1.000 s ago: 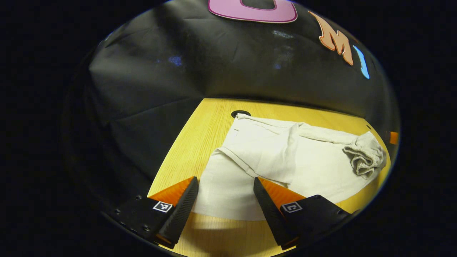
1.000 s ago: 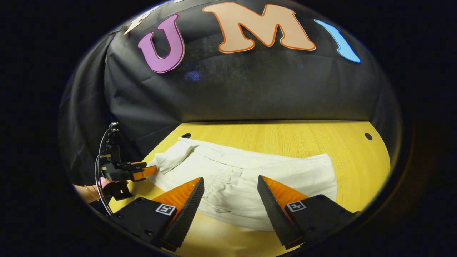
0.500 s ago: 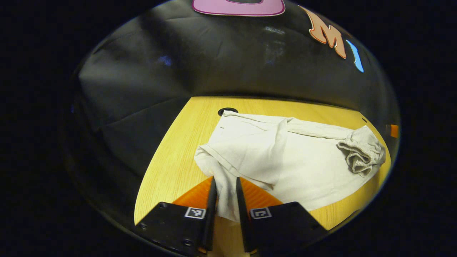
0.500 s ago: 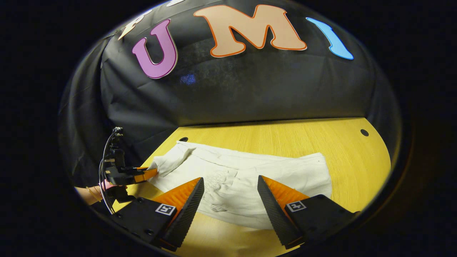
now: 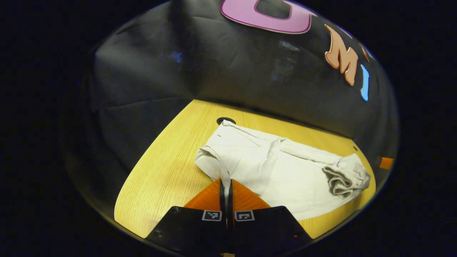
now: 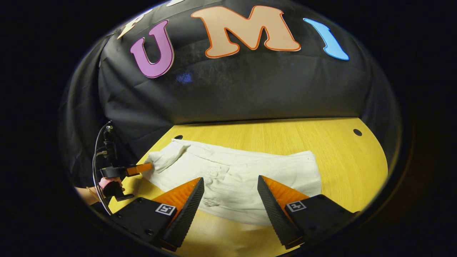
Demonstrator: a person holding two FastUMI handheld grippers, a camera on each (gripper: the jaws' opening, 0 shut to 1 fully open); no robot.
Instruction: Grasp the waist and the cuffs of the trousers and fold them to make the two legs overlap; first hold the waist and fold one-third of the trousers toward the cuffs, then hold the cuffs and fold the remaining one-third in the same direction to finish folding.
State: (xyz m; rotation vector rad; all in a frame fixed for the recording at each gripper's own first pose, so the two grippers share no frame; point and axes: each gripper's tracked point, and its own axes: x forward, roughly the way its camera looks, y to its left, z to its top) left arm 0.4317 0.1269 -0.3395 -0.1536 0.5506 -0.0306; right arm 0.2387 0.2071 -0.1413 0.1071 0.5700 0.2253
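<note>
Off-white trousers (image 5: 285,175) lie flat across the yellow wooden table (image 5: 160,171). In the left gripper view my left gripper (image 5: 225,185) is shut on the cuff edge (image 5: 221,171), which is pulled up a little off the table; the bunched elastic waist (image 5: 342,178) lies at the far right. In the right gripper view the trousers (image 6: 235,171) stretch from left to right. My right gripper (image 6: 230,185) is open just above their near edge at the waist end. The left gripper (image 6: 144,167) shows there at the far left, pinching the cuff, held by a hand (image 6: 107,184).
Black cloth walls close the table at the back and left. Round holes (image 5: 225,120) (image 6: 357,132) sit in the tabletop near its back corners. Bare wood (image 6: 342,160) lies to the right of the trousers in the right gripper view.
My left gripper has gone from open over the cuff to shut on it and has lifted the cloth slightly. My right gripper has stayed open and drifted a little toward the trousers.
</note>
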